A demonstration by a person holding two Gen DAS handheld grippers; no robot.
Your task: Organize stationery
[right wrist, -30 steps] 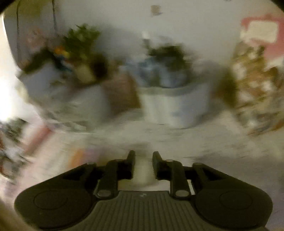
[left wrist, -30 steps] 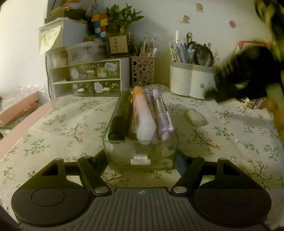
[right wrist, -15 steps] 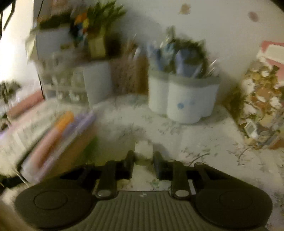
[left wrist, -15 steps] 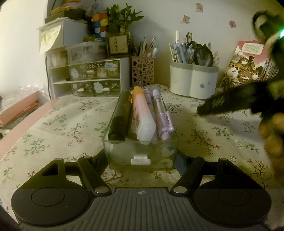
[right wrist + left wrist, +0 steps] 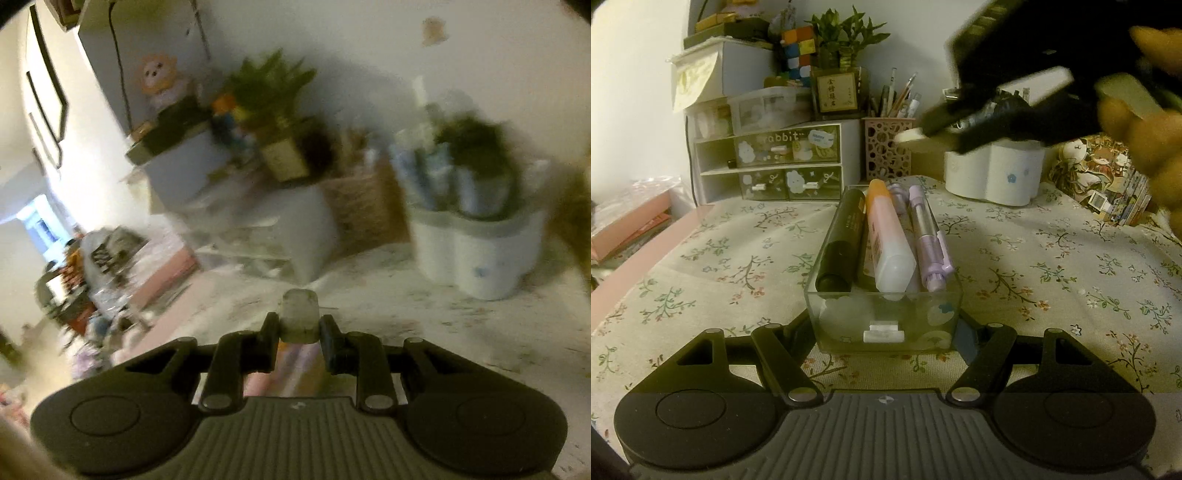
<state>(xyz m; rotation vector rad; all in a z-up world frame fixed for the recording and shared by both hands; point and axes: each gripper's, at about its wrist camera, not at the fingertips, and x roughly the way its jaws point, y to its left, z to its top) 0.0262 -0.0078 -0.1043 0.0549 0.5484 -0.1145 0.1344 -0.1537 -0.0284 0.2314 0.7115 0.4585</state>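
Since a second before, the eraser [image 5: 298, 314] had left the floral tablecloth [image 5: 1052, 266] beside the clear tray [image 5: 886, 317]; the right gripper [image 5: 298, 328] pinched it between narrow jaws, raised over the tray's far end; the left gripper [image 5: 886, 332] clasped the tray's near end, jaws wide around it; inside lay a black marker [image 5: 842, 236], an orange highlighter [image 5: 886, 232] and a purple pen [image 5: 927, 236].

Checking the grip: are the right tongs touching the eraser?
Touching. The right wrist view shows the eraser pinched between both fingers of the right tongs, no gap either side.
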